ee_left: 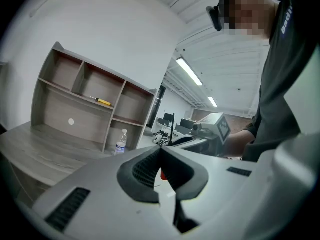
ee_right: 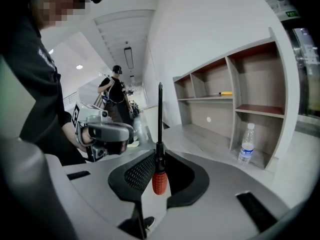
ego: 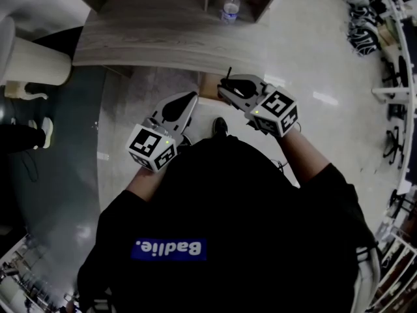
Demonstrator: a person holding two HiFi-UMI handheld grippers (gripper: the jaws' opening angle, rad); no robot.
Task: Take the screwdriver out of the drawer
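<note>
My right gripper is shut on a screwdriver with a red ribbed handle. The jaws pinch it just above the handle, and its black shaft points up and away from me. My left gripper is beside it at chest height, shut with nothing between its pads. From the left gripper view, the right gripper is close by with the thin shaft standing up from it. No drawer is clearly visible in any view.
A grey wooden desk carries a shelf unit. A water bottle stands in the lower compartment and a yellow item lies on a shelf. Another person stands farther off. Racks line the right side.
</note>
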